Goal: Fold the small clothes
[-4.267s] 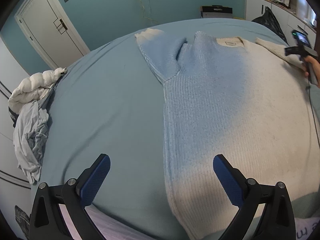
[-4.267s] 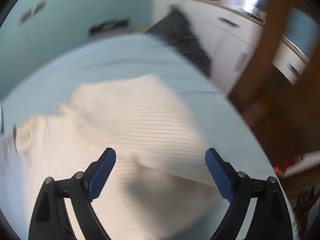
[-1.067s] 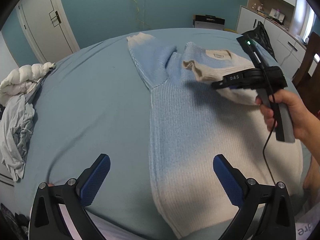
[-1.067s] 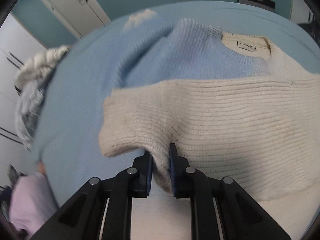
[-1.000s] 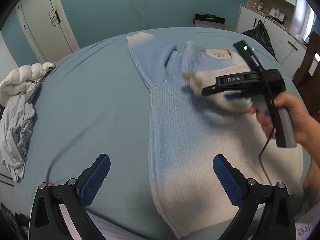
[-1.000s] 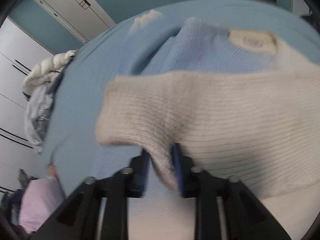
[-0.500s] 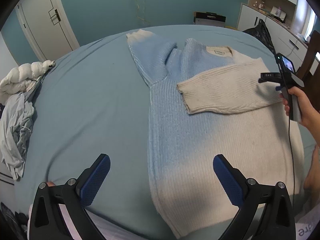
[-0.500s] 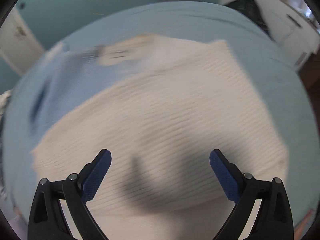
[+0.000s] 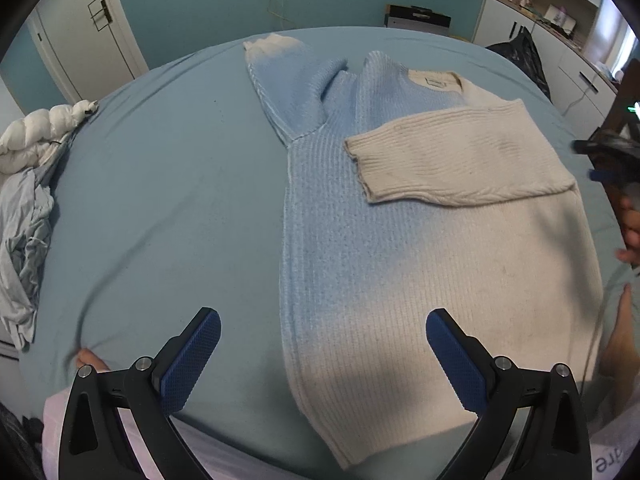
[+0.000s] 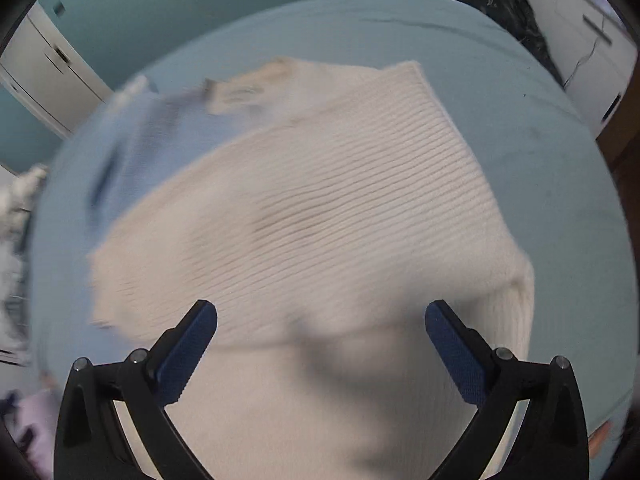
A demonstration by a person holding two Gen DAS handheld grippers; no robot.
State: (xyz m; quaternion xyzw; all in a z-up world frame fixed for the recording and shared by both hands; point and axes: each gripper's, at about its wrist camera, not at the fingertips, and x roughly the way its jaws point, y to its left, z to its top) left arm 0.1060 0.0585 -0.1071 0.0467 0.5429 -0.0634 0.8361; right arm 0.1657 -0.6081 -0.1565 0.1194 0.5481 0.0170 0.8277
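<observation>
Both jaws stand wide apart, empty: left gripper point(image 9: 322, 356), right gripper point(image 10: 320, 346). Bed point(image 9: 168, 184) carries the blue-to-cream knit sweater point(image 9: 400, 264), laid flat, cream sleeve point(image 9: 456, 160) folded across its chest. Only the left wrist view shows the blue sleeve point(image 9: 288, 92) spread outward and the crumpled clothes pile point(image 9: 24, 208) at the bed's edge.

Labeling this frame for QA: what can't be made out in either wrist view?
- Neck label text on the sweater: too small in left wrist view; smeared by motion blur in right wrist view.
- Right gripper: cut off by the right edge of left wrist view, blurred.
- Sweater hem: hidden behind the left gripper fingers.
- Clothes pile: cut by left edge; items indistinct.
- Cabinet-top items: too small.
</observation>
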